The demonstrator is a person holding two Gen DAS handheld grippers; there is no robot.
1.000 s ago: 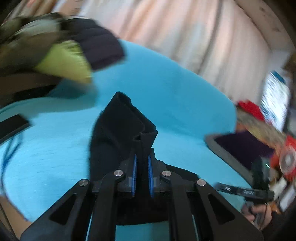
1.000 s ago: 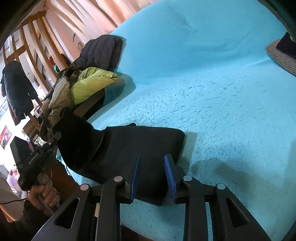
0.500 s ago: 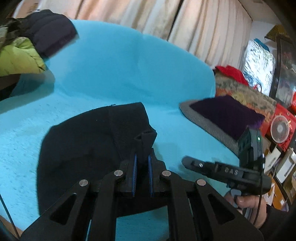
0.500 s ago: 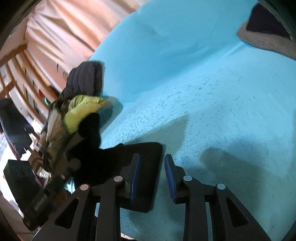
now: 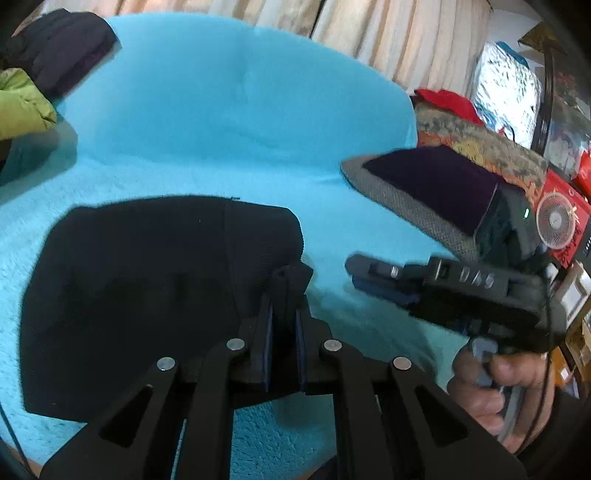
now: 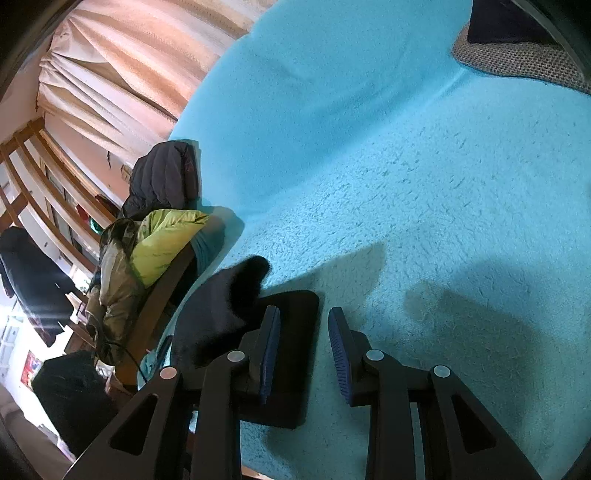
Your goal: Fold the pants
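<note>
Black pants [image 5: 147,288] lie folded on the turquoise fleece cover [image 5: 229,122] of a sofa. My left gripper [image 5: 283,314] is shut on a bunched corner of the pants at their right edge, low over the cover. My right gripper [image 6: 303,332] is open and empty, its jaws apart above the cover just right of the folded pants [image 6: 291,332]. The right gripper also shows in the left wrist view [image 5: 443,291], held by a hand to the right of the pants.
A green and dark jacket pile [image 6: 159,236] lies at the sofa's left end. A grey cushion with a dark purple top [image 5: 424,192] sits at the right end. Curtains [image 5: 369,33] hang behind. Cluttered shelves and a small fan [image 5: 556,225] stand at the far right.
My left gripper has swung the held pants corner across and down, so the pants now lie flat and folded. My right gripper has drawn back from the pants, still open.
</note>
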